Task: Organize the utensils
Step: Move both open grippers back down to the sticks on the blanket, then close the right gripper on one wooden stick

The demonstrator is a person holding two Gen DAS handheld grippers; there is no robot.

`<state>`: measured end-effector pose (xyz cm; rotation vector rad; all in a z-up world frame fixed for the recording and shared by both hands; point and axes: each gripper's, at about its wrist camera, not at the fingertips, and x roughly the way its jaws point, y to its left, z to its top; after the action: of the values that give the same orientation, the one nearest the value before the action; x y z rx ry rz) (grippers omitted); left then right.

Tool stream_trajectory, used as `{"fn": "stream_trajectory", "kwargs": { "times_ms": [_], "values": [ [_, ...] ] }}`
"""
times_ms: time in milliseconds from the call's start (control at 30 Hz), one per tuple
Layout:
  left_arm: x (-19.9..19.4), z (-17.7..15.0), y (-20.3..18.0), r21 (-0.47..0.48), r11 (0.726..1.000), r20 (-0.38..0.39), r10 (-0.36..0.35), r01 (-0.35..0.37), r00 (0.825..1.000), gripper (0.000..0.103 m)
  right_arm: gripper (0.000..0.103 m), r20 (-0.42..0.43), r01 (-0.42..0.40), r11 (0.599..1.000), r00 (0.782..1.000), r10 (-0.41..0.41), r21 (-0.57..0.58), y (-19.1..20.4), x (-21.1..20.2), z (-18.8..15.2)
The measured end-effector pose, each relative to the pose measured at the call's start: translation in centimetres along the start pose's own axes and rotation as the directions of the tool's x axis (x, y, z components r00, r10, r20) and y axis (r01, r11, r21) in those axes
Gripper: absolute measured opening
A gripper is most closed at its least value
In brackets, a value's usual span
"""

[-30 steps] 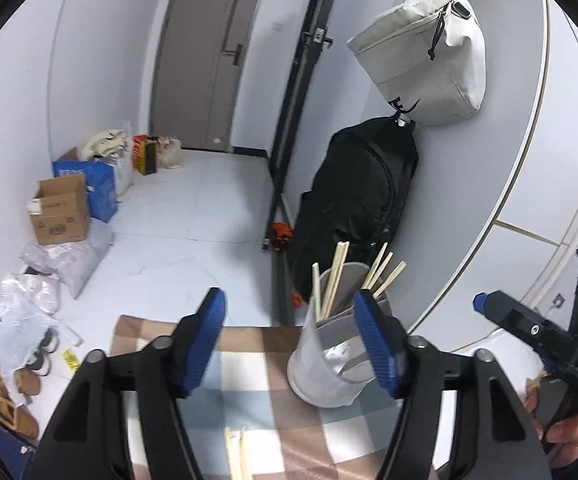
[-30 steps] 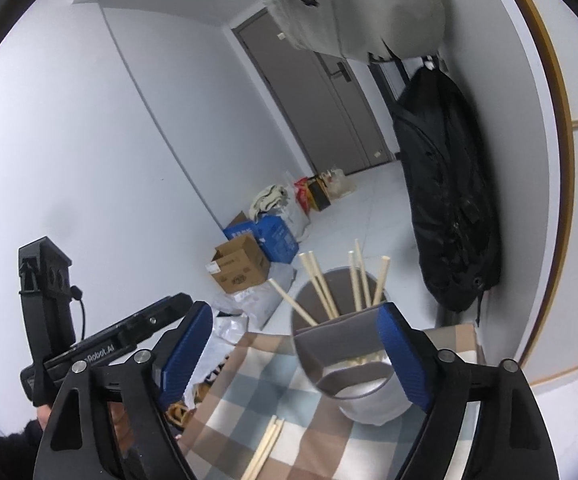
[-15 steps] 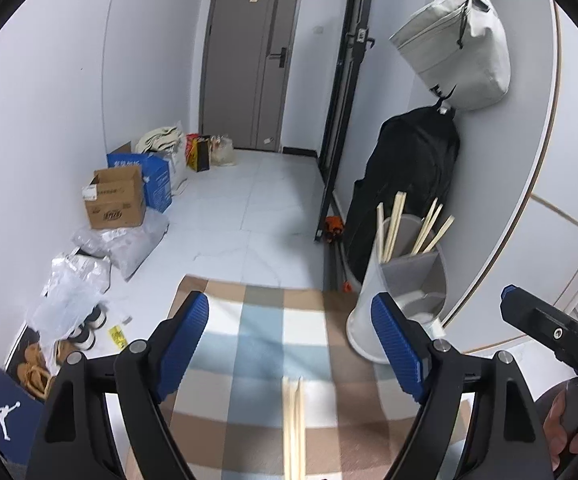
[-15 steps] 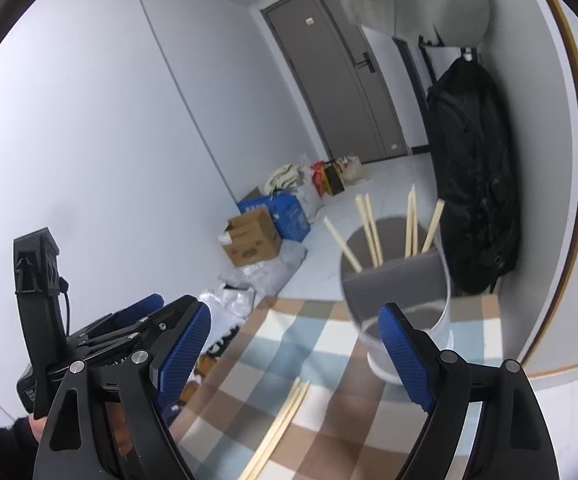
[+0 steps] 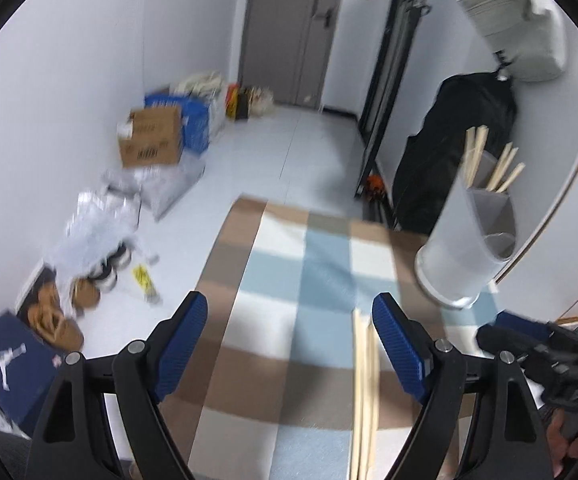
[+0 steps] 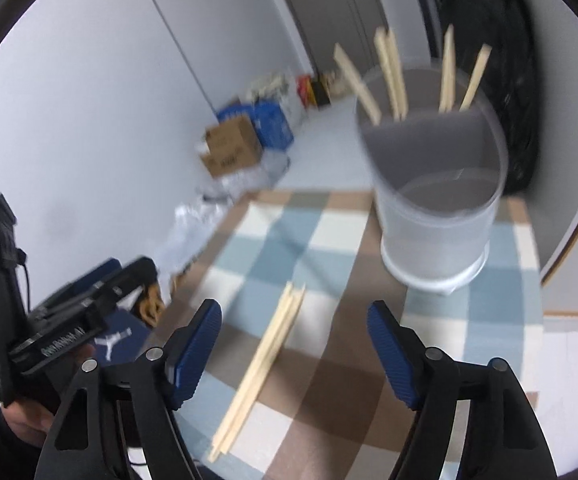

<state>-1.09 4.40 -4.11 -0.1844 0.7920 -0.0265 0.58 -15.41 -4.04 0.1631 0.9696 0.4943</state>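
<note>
Hovering with jaws apart and empty, the right gripper sits just short of the loose chopsticks, which lie flat on the checked cloth near the holder; the left gripper is likewise spread and holds nothing. Judging by this, the pickup comes next (a low, square pinch across the thin sticks). Several chopsticks already stand in the holder. Beyond it: a black bag, cardboard box, grey door.
</note>
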Motion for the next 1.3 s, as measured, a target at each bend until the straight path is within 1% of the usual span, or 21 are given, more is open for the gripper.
{"fn": "stream_trajectory", "kwargs": {
  "times_ms": [33, 67, 133, 200, 300, 333, 367, 400, 467, 533, 600, 633, 667, 700, 733, 833, 933, 1033, 1133, 1300],
  "values": [
    [0.3, 0.0, 0.5, -0.018, 1.0, -0.022, 0.003, -0.003, 1.0, 0.081, 0.053, -0.038, 0.0, 1.0, 0.999, 0.0, -0.001, 0.1, 1.0, -0.1],
    [0.4, -0.1, 0.8, -0.034, 0.999, -0.031, 0.0, -0.001, 1.0, 0.081, 0.051, -0.075, 0.007, 1.0, 0.997, -0.008, -0.005, 0.2, 2.0, -0.3],
    [0.5, -0.1, 1.3, -0.045, 0.999, -0.045, 0.007, -0.009, 0.999, 0.081, 0.049, -0.111, 0.024, 1.0, 0.993, -0.025, -0.015, 0.3, 3.3, -0.5],
    [0.7, 0.0, 1.6, -0.04, 0.998, -0.053, 0.038, -0.04, 0.998, 0.081, 0.049, -0.124, 0.035, 0.999, 0.992, -0.037, -0.013, 0.3, 4.1, -0.1],
    [1.0, 0.0, 2.2, -0.058, 0.997, -0.062, 0.038, -0.041, 0.997, 0.081, 0.049, -0.149, 0.054, 0.999, 0.987, -0.053, 0.002, 0.2, 5.8, 0.7],
    [1.1, 0.1, 2.4, -0.064, 0.997, -0.073, 0.048, -0.052, 0.996, 0.081, 0.046, -0.154, 0.056, 0.998, 0.987, -0.054, 0.006, 0.2, 6.2, 1.0],
    [1.0, 0.1, 2.7, -0.078, 0.996, -0.075, 0.036, -0.042, 0.997, 0.081, 0.044, -0.163, 0.055, 0.998, 0.985, -0.053, 0.011, 0.2, 6.8, 1.3],
    [1.0, 0.2, 2.9, -0.087, 0.996, -0.071, 0.028, -0.034, 0.997, 0.081, 0.044, -0.171, 0.059, 0.998, 0.984, -0.056, 0.014, 0.3, 7.4, 1.5],
    [0.7, 0.2, 3.2, -0.088, 0.994, -0.062, 0.054, -0.06, 0.997, 0.081, 0.044, -0.189, 0.064, 0.998, 0.98, -0.059, 0.02, 0.6, 8.5, 1.9],
    [0.7, 0.4, 3.8, -0.103, 0.993, -0.062, 0.049, -0.055, 0.997, 0.081, 0.042, -0.203, 0.086, 0.996, 0.976, -0.081, 0.014, 0.8, 9.5, 2.2],
    [0.5, 0.5, 4.3, -0.123, 0.991, -0.061, 0.047, -0.054, 0.997, 0.081, 0.033, -0.227, 0.093, 0.995, 0.97, -0.084, 0.028, 0.8, 10.4, 2.4],
    [0.5, 0.6, 4.5, -0.13, 0.99, -0.06, 0.045, -0.052, 0.997, 0.081, 0.026, -0.245, 0.104, 0.994, 0.965, -0.091, 0.044, 0.6, 10.9, 2.5],
    [0.4, 0.7, 4.7, -0.138, 0.989, -0.058, 0.043, -0.051, 0.997, 0.081, 0.02, -0.259, 0.132, 0.99, 0.959, -0.116, 0.044, 0.6, 11.1, 2.5],
    [0.4, 0.7, 4.9, -0.145, 0.988, -0.055, 0.043, -0.051, 0.998, 0.081, 0.017, -0.271, 0.154, 0.987, 0.952, -0.139, 0.037, 0.7, 11.4, 2.4],
    [0.3, 0.7, 5.1, -0.151, 0.987, -0.053, 0.042, -0.049, 0.998, 0.081, 0.015, -0.262, 0.175, 0.984, 0.951, -0.165, 0.016, 1.0, 11.4, 2.4],
    [0.3, 0.9, 5.5, -0.167, 0.985, -0.051, 0.04, -0.048, 0.998, 0.081, 0.015, -0.253, 0.217, 0.975, 0.942, -0.223, -0.049, 2.1, 11.5, 2.3],
    [0.5, 1.0, 5.8, -0.177, 0.983, -0.055, 0.039, -0.049, 0.998, 0.081, 0.015, -0.246, 0.244, 0.968, 0.936, -0.251, -0.061, 2.3, 11.8, 2.6],
    [0.5, 1.1, 5.9, -0.18, 0.983, -0.053, 0.031, -0.04, 0.998, 0.081, 0.004, -0.246, 0.264, 0.963, 0.931, -0.27, -0.058, 2.1, 11.8, 2.5],
    [0.5, 1.0, 6.0, -0.175, 0.984, -0.051, 0.031, -0.04, 0.998, 0.081, 0.003, -0.238, 0.251, 0.967, 0.938, -0.252, -0.036, 1.9, 11.7, 2.4],
    [0.8, 0.9, 6.2, -0.172, 0.984, -0.061, 0.041, -0.051, 0.997, 0.081, 0.003, -0.186, 0.209, 0.978, 0.962, -0.2, 0.03, 0.8, 9.6, 2.7]
  ]
}}
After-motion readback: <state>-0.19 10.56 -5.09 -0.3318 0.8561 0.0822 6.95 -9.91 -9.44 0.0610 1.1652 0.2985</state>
